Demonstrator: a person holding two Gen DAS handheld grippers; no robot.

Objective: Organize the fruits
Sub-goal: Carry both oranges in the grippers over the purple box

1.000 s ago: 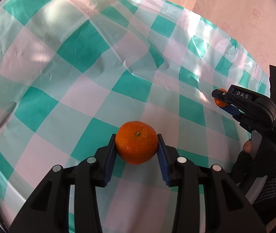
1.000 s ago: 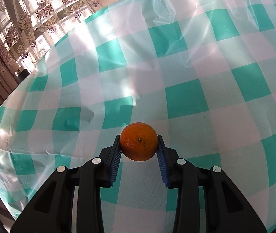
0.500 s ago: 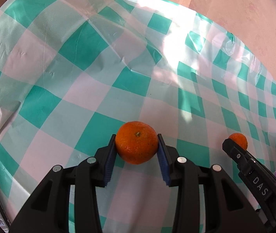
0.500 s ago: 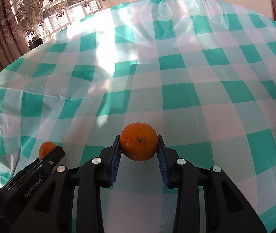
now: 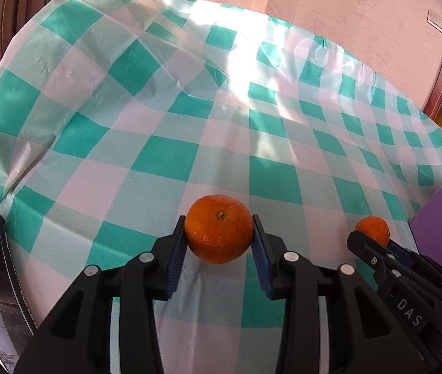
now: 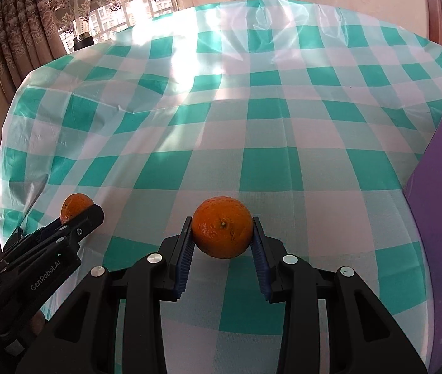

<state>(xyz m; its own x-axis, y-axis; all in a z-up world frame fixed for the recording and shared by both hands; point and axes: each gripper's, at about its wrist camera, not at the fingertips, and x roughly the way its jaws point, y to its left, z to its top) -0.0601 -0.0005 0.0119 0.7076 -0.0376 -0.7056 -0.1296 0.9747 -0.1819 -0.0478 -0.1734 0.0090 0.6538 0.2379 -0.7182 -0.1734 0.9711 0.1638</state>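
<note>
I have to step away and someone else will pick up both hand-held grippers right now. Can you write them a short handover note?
Left hand-held gripper: shut on an orange, carried above the checked tablecloth.
Right hand-held gripper: shut on a second orange, also off the cloth.
The two grippers are side by side, each visible in the other's camera.
A purple box sits at the right edge of the table, nearest the right gripper.
Done: both oranges picked up.
Left: set both down where the fruit belongs, probably by the purple box; no other fruit is in view.
</note>
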